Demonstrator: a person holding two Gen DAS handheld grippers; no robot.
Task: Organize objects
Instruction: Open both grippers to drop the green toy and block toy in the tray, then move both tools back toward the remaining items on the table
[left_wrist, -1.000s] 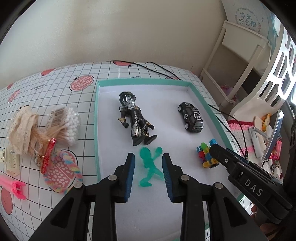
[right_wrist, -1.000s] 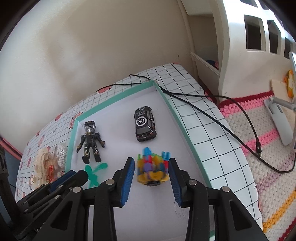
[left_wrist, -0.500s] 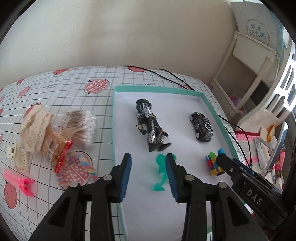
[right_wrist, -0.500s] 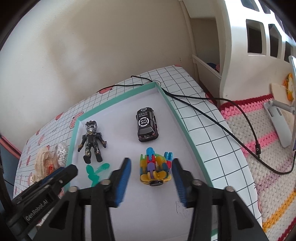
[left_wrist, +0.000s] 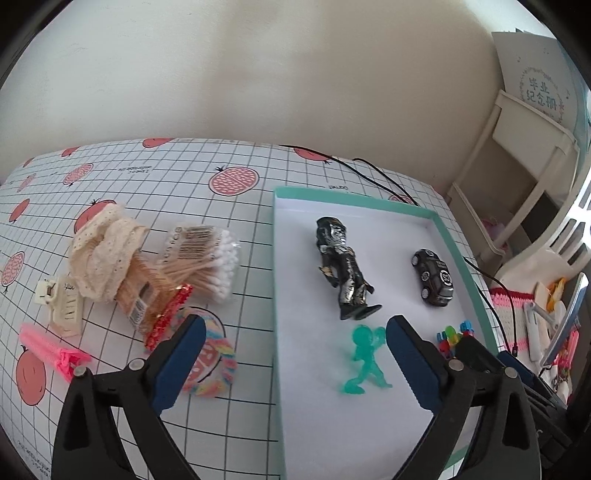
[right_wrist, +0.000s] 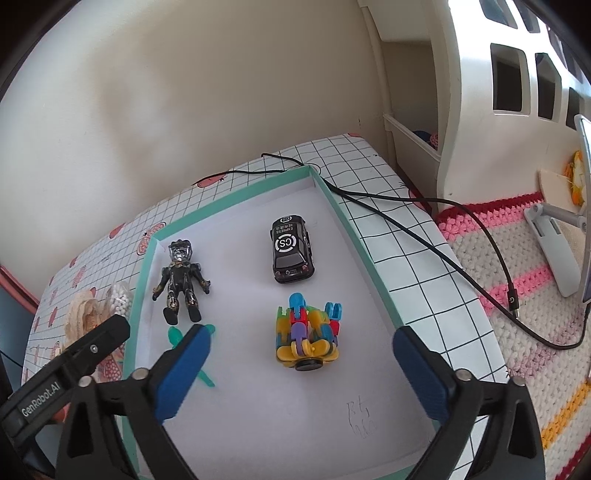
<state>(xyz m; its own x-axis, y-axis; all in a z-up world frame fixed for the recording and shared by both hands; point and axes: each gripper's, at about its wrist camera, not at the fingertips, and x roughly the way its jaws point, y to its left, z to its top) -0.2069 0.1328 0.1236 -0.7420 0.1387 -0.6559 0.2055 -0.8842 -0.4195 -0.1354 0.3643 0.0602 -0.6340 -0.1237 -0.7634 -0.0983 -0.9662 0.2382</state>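
Both tongs are spread wide and hold nothing. The left tongs (left_wrist: 293, 360) hover over the near left edge of the teal-rimmed tray (left_wrist: 373, 197), one blue pad above the checked table (left_wrist: 147, 177) and the other above the tray's white floor. Between the pads, nearer the right one, lies the translucent green figure (left_wrist: 364, 360), touching neither. Just beyond it is the black armoured figure (left_wrist: 341, 267), and farther right the black toy car (left_wrist: 432, 277).

To the left of the left tongs, outside the tray, sit a rainbow hair tie (left_wrist: 216, 360) (partly hidden by the left pad), a pack of cotton swabs (left_wrist: 207, 264), a lace ribbon roll (left_wrist: 105, 251), a red glitter clip (left_wrist: 168, 317), a cream clip (left_wrist: 64, 306) and a pink clip (left_wrist: 51, 350).

The right tongs (right_wrist: 301, 373) hang over the tray's near end. The multicoloured block toy (right_wrist: 308, 338) sits just ahead, between the pads and clear of both. A black cable (right_wrist: 424, 240) runs off to the right across the table onto a crocheted mat (right_wrist: 535, 350).
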